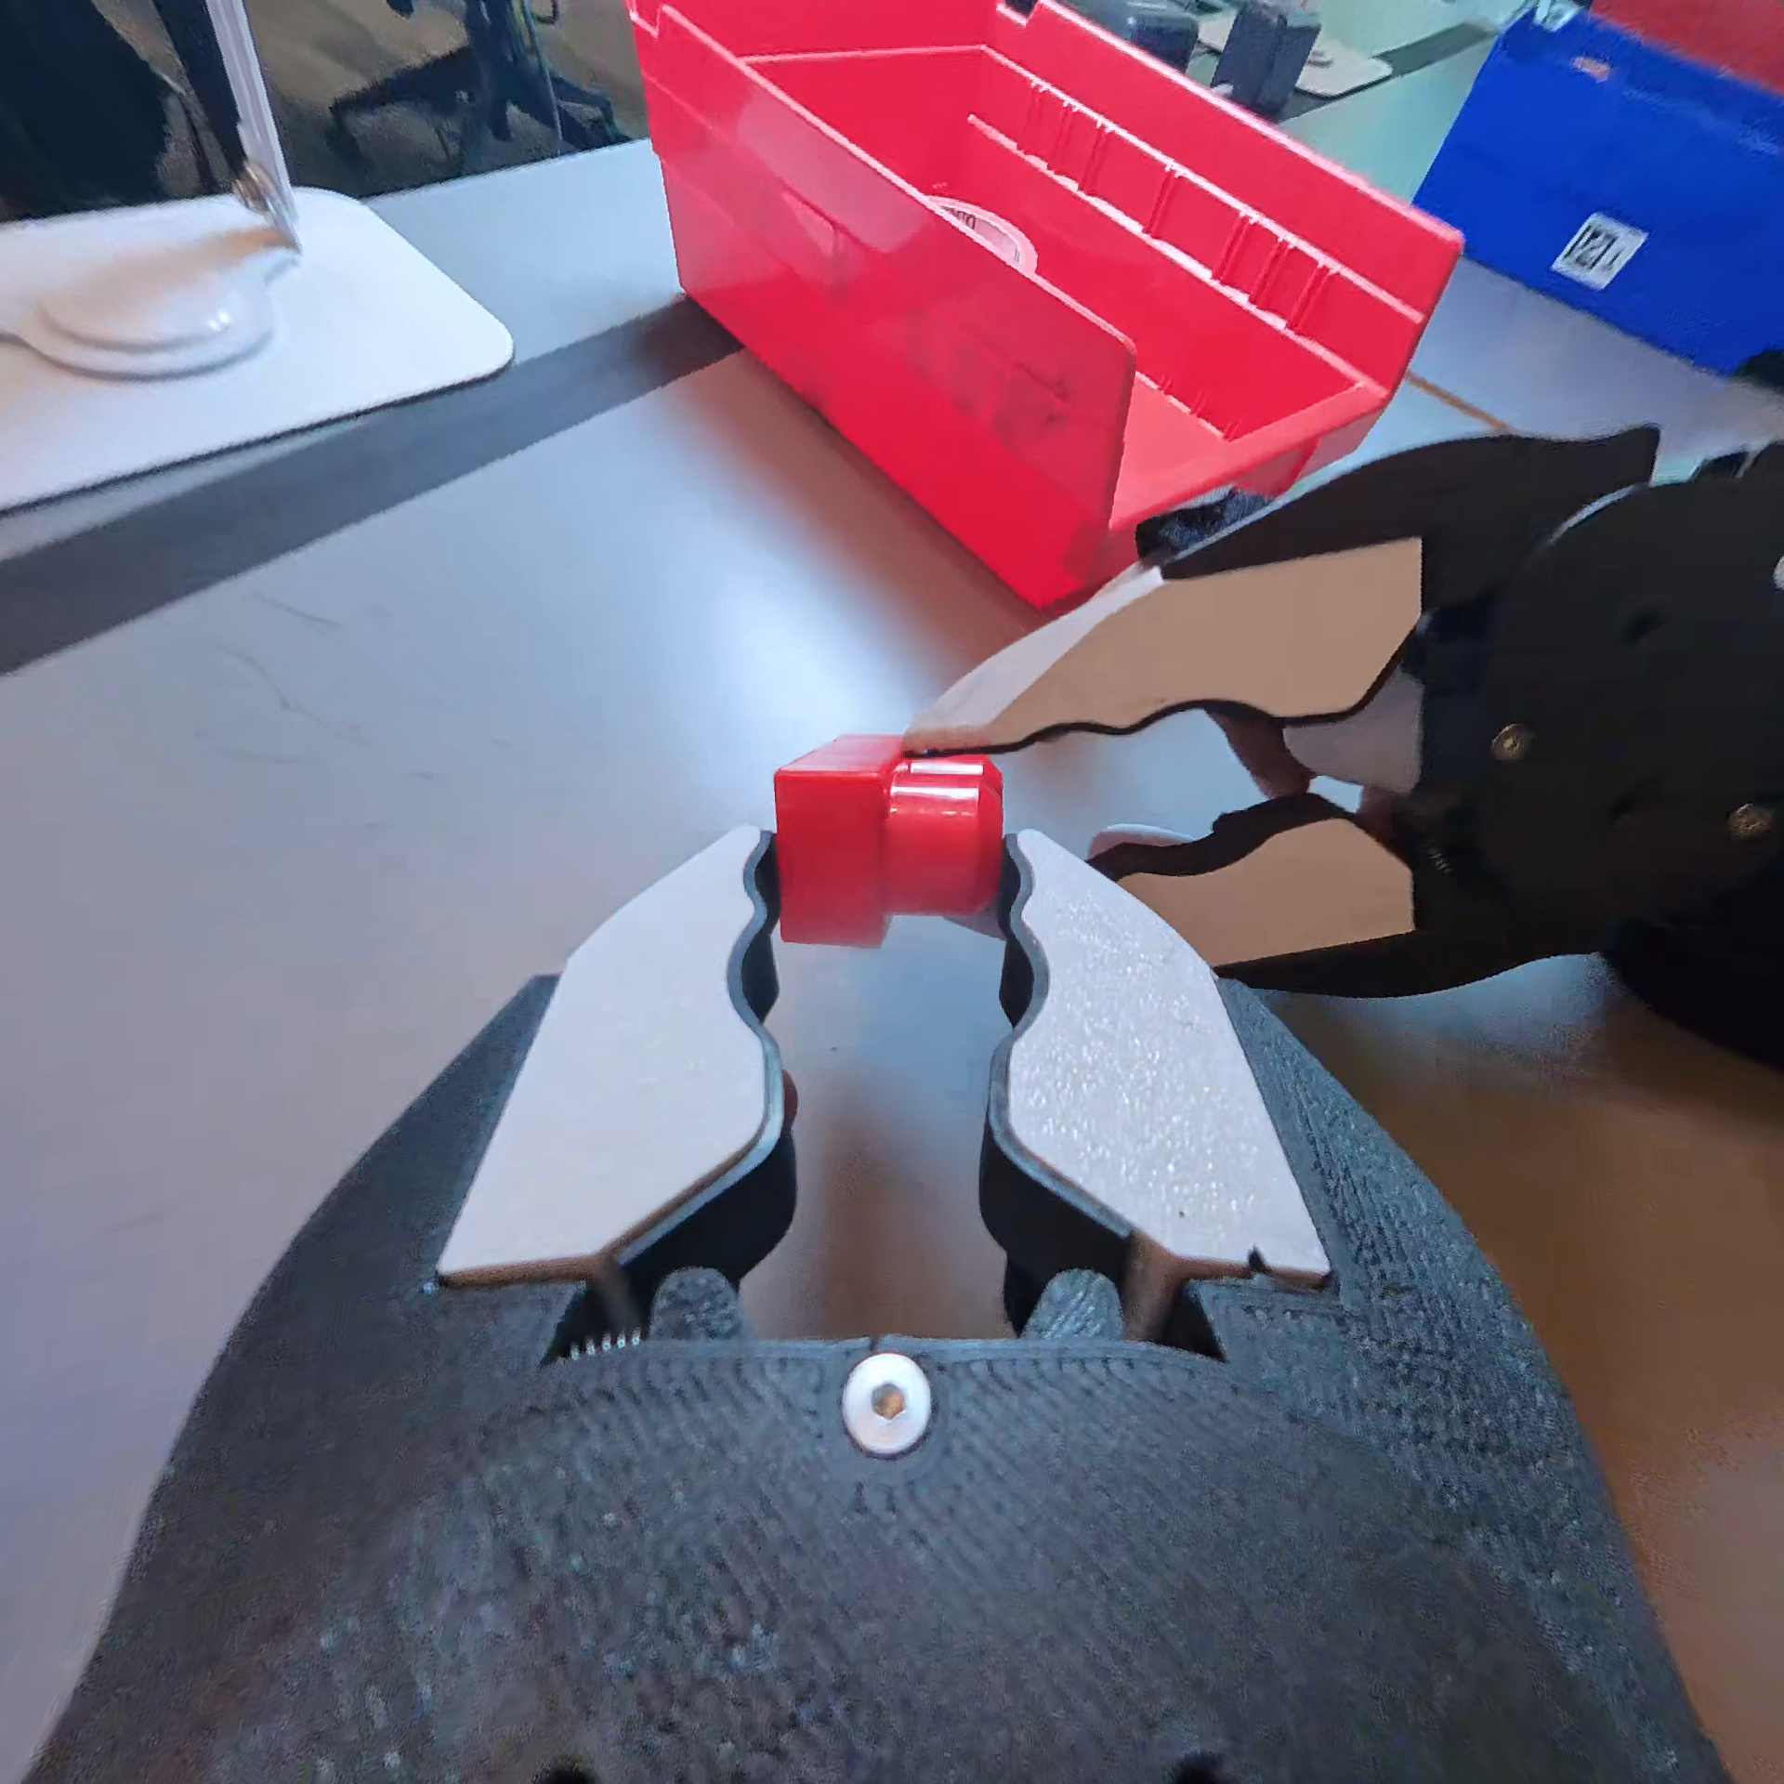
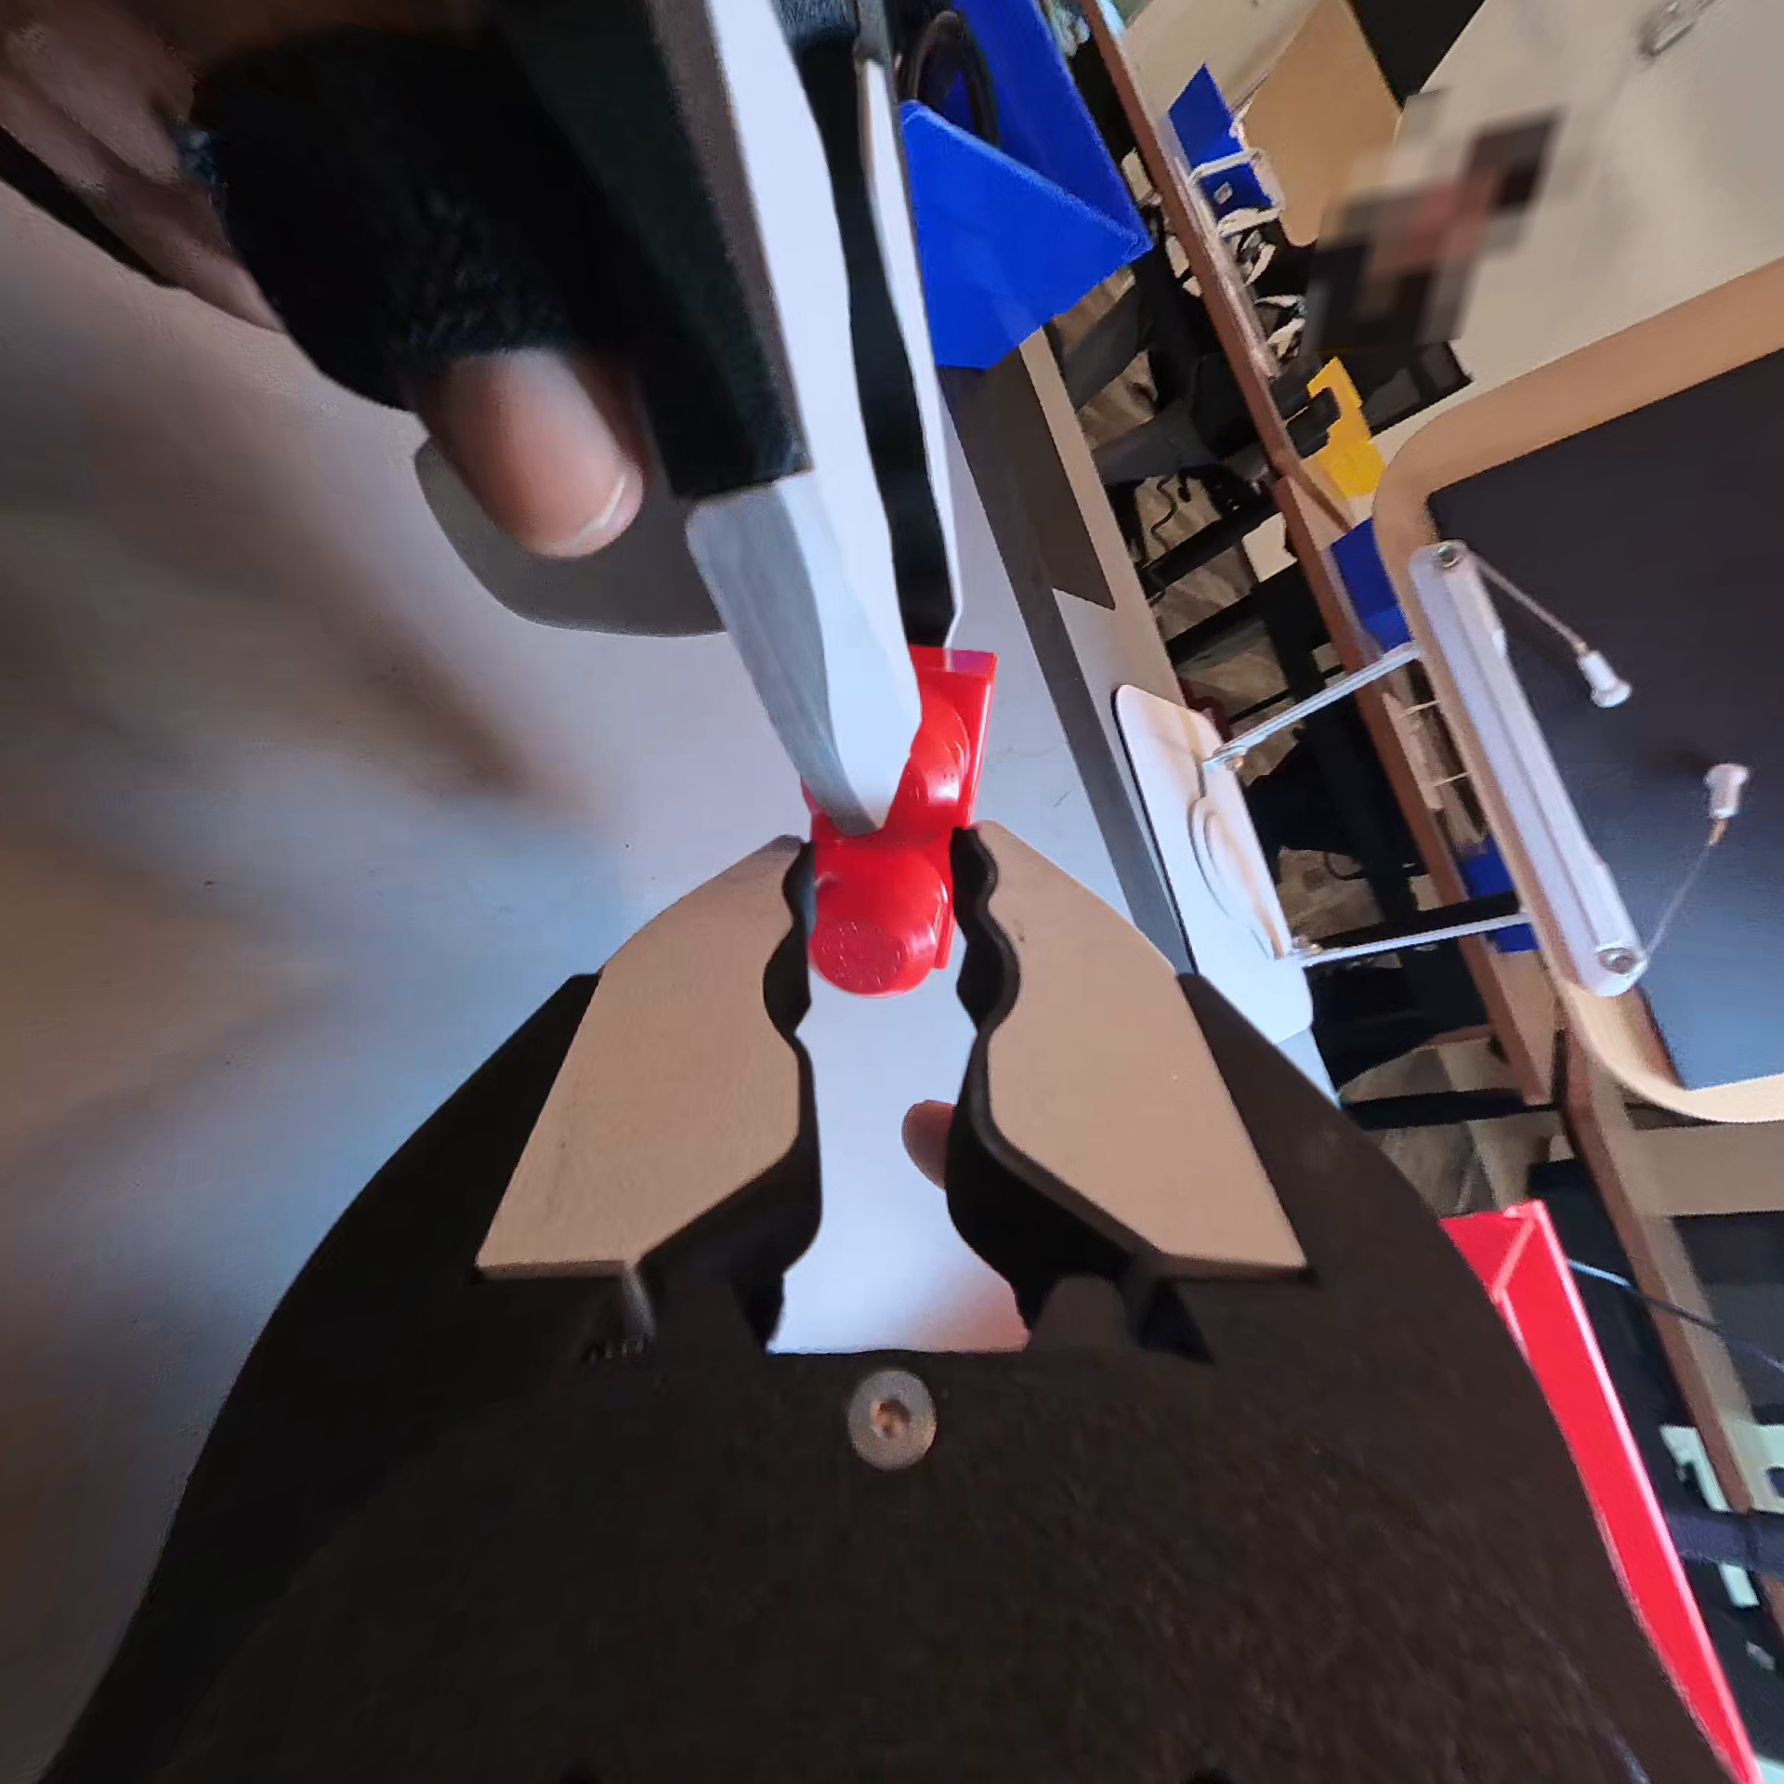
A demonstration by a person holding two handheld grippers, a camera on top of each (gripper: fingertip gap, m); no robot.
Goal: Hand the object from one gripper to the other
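A small red plastic piece [image 1: 883, 850], a block with a round stub, hangs above the grey table [image 1: 386, 772]. My left gripper [image 1: 886, 859] is shut on it, one fingertip pressed on each side. My right gripper [image 1: 1009, 799] comes in from the right, its upper finger on the top of the piece and its lower finger partly hidden behind my left finger. In the right wrist view the right gripper [image 2: 883, 845] clamps the round end of the piece [image 2: 878, 927]. The left gripper [image 2: 898, 734] reaches down from above onto the far end.
A red bin [image 1: 1014, 434] stands just behind the grippers, with a tape roll [image 1: 975, 227] inside. A blue bin [image 1: 1641, 193] is at the back right. A white stand base [image 1: 241, 319] lies at the back left. A person's thumb [image 2: 541, 463] rests on the left gripper.
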